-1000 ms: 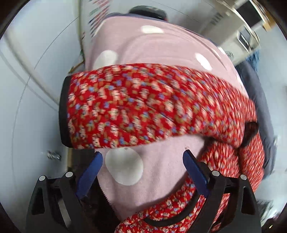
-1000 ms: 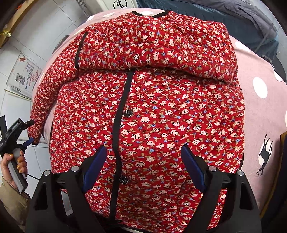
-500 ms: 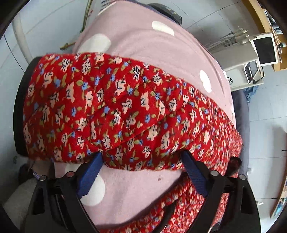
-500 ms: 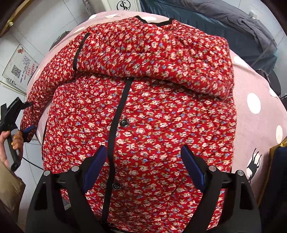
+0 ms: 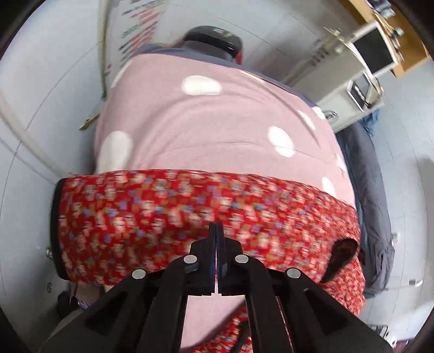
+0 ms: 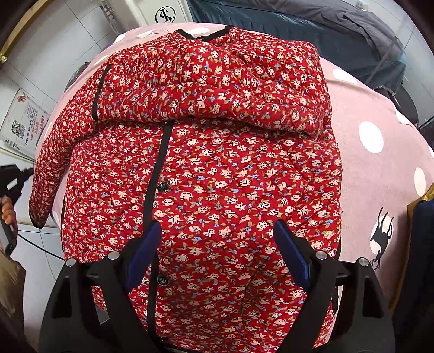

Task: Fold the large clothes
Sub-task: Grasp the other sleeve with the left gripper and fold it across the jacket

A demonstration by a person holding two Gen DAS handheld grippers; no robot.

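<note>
A red floral quilted jacket (image 6: 230,176) lies front up on a pink dotted blanket (image 6: 379,176), its black placket and buttons showing. One sleeve (image 6: 203,89) is folded across the chest. The other sleeve (image 5: 135,217) hangs off the blanket's edge, black cuff to the left. My left gripper (image 5: 215,226) is shut on that sleeve's near edge, and the picture there is blurred. It also shows at the far left of the right wrist view as a black left gripper (image 6: 16,176) in a hand (image 6: 8,211), its tip against the hanging sleeve (image 6: 51,152). My right gripper (image 6: 217,225) hovers open over the jacket's lower front, holding nothing.
Dark grey bedding (image 6: 325,24) lies beyond the blanket's far side. A white cabinet with a monitor (image 5: 374,49) stands at the upper right of the left wrist view. A poster with a QR code (image 6: 24,125) leans on the tiled wall at the left.
The left gripper's jaws went from wide open around the sleeve's edge to shut. The sleeve now looks smaller and blurred in its view. The right gripper stayed open and drifted slightly over the jacket.
</note>
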